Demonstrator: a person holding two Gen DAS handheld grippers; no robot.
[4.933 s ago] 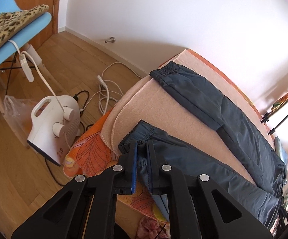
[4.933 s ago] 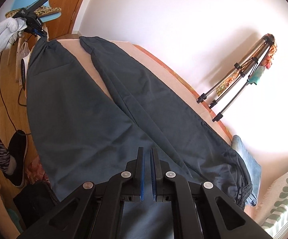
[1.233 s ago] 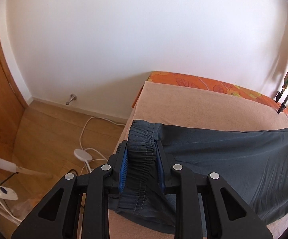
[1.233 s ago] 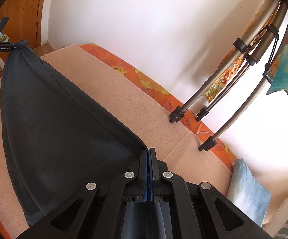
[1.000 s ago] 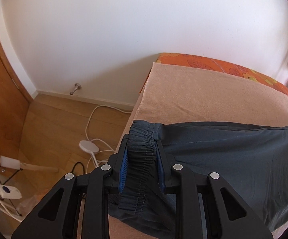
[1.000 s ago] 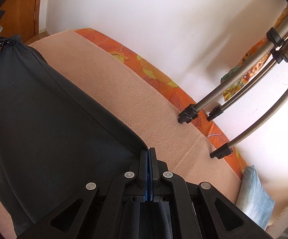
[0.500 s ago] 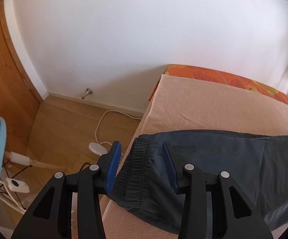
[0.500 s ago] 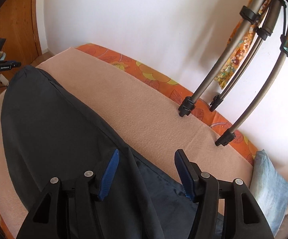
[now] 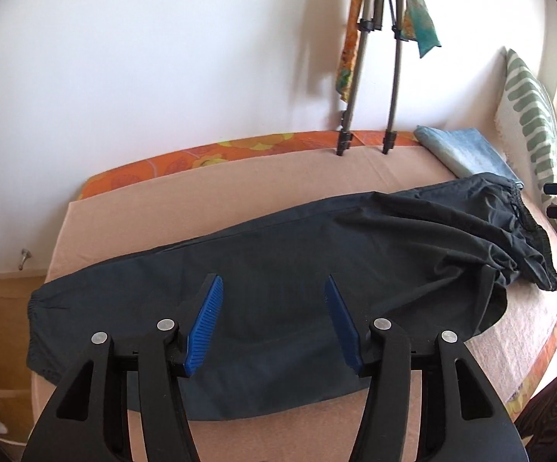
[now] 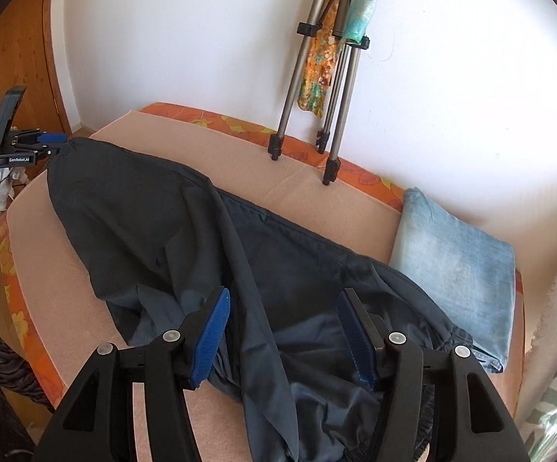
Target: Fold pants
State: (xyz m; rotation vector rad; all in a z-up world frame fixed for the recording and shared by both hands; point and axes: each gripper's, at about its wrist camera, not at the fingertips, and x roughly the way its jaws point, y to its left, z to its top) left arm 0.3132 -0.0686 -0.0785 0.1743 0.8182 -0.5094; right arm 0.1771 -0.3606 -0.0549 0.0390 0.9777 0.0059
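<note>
Lengthwise, the dark pants (image 9: 278, 254) are laid across the bed (image 9: 201, 188), cuffs nearer the left tongs (image 9: 274, 327), waistband beneath the right tongs (image 10: 284, 335); both are released, the left's jaws having just been opening.

- The pants (image 9: 278, 254) were dark navy.
- The blanket (image 9: 209, 196) was peach, over an orange floral sheet (image 9: 186, 158).
- The folded cloth (image 10: 455, 254) was faded blue.
- The pillow (image 9: 529, 115) had green wavy stripes on white.
</note>
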